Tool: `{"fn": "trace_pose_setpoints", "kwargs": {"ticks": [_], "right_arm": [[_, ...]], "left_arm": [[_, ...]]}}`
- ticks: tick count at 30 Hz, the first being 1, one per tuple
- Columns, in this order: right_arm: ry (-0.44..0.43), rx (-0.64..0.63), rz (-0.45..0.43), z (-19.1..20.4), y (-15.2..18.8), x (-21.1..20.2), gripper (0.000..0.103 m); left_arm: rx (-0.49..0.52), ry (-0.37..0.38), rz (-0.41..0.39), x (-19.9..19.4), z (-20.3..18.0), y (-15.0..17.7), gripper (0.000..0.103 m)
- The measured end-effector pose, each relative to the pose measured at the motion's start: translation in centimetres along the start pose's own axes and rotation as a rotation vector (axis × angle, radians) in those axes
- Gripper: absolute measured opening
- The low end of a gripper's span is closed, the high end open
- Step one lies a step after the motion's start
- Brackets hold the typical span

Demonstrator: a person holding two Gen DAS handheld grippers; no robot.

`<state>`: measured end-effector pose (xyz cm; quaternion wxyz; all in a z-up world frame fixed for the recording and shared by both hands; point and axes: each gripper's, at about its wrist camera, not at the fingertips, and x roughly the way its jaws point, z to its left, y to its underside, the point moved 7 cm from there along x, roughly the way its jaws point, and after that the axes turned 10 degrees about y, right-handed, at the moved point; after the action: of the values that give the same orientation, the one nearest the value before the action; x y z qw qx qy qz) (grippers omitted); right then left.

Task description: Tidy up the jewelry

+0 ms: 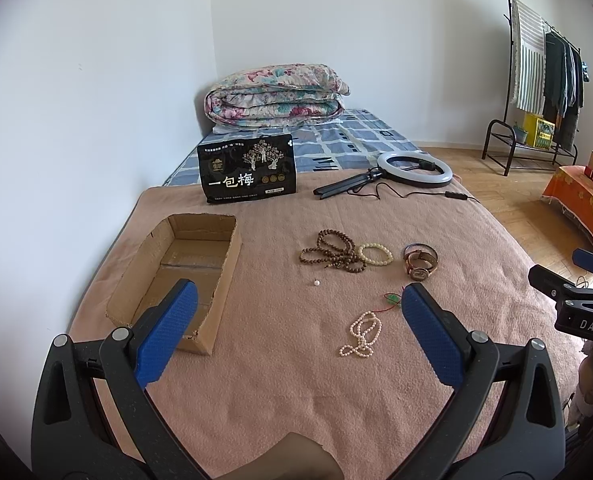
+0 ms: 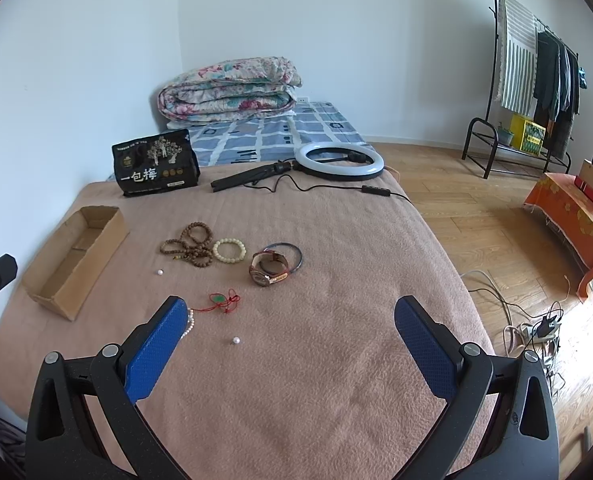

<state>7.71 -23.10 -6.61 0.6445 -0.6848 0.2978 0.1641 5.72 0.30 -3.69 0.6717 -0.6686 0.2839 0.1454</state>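
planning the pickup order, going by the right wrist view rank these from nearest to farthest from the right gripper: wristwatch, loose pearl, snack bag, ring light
1. loose pearl, on the blanket just ahead of the right gripper, left of centre
2. wristwatch, mid-blanket
3. snack bag, far left, and ring light, far right: too close to call

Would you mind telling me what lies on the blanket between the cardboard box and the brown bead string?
Nothing: in the left wrist view, bare blanket separates the cardboard box from the brown bead string.

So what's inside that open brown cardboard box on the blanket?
The brown cardboard box shows only its bare floor; the left gripper finger hides its near corner.
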Motion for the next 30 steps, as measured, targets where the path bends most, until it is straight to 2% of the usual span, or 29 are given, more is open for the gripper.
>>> {"fn": "trace_pose_setpoints", "kwargs": {"ticks": [30], "right_arm": [[-0.005,0.009,0.017,-0.08,0.09,0.17,0.103]], "left_arm": [[-0.002,0.0,-0.002,-0.02,0.02,0.06,0.103]]}}
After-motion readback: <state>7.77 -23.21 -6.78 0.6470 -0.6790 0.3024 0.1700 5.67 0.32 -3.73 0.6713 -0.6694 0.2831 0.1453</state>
